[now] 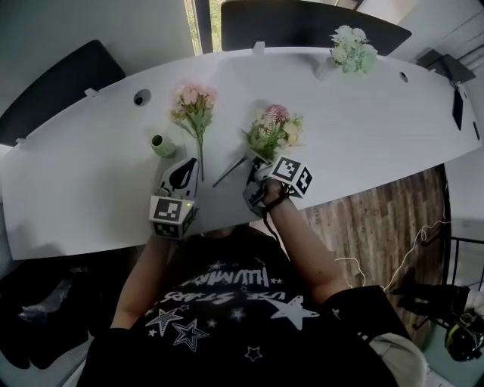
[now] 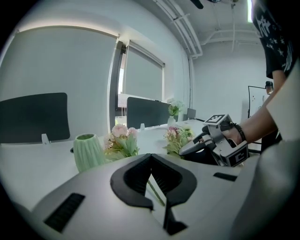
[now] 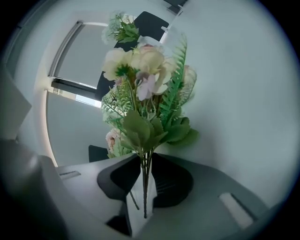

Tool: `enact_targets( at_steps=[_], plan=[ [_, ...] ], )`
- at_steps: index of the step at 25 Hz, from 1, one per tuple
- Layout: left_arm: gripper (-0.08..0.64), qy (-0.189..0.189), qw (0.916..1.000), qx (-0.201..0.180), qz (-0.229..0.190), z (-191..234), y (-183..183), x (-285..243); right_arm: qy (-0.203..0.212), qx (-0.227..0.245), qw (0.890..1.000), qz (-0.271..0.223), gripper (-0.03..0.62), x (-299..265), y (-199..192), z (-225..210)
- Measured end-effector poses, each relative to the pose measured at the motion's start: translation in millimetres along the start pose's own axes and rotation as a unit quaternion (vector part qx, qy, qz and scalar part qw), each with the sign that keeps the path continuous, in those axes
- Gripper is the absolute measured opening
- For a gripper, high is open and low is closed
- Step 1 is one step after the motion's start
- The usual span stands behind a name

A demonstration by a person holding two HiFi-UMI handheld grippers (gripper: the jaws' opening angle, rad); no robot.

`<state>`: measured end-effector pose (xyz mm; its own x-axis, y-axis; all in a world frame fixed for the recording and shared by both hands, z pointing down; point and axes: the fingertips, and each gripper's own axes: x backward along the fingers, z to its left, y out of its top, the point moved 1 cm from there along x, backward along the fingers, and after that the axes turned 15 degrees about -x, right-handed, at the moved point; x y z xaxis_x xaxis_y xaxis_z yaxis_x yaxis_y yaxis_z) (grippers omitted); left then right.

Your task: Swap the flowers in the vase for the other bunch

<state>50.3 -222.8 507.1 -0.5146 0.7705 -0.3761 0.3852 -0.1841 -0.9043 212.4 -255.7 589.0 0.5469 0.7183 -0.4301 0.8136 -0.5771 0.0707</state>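
A small green vase [image 1: 162, 145] stands empty on the white table [image 1: 91, 189], also seen in the left gripper view [image 2: 88, 151]. A pink bunch [image 1: 193, 104] lies flat just right of it, stem toward me. My left gripper [image 1: 187, 168] is shut beside that stem with nothing between its jaws [image 2: 151, 157]; the stem shows on the table past them. A mixed cream, pink and fern bunch [image 1: 274, 130] lies further right. My right gripper [image 1: 253, 162] has its jaws closed against that bunch's stems [image 3: 146, 157], the blooms [image 3: 145, 89] fanning out beyond.
A white pot of pale flowers [image 1: 352, 47] stands at the table's far edge. Dark chair backs [image 1: 302, 23] line the far side. A cable hole [image 1: 141, 97] sits near the vase. Wooden floor [image 1: 378, 219] lies to the right of the table.
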Motion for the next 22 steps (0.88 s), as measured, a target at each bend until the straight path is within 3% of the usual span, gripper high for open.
enact_targets(
  at_steps=[7,17,22],
  plan=[
    [0.007,0.026,0.9997,0.005,-0.003,-1.1,2.8,4.3,0.026,0.016,0.999,0.013,0.054,0.5,3.1,8.5],
    [0.007,0.074,0.9971,0.014,0.001,5.0,7.4,22.3,0.132,0.077,0.988,-0.01,0.049,11.7,30.0,57.2],
    [0.008,0.077,0.9968,0.022,-0.007,13.7,3.6,30.0,0.156,0.111,0.981,-0.025,0.049,11.2,30.8,84.3]
  ],
)
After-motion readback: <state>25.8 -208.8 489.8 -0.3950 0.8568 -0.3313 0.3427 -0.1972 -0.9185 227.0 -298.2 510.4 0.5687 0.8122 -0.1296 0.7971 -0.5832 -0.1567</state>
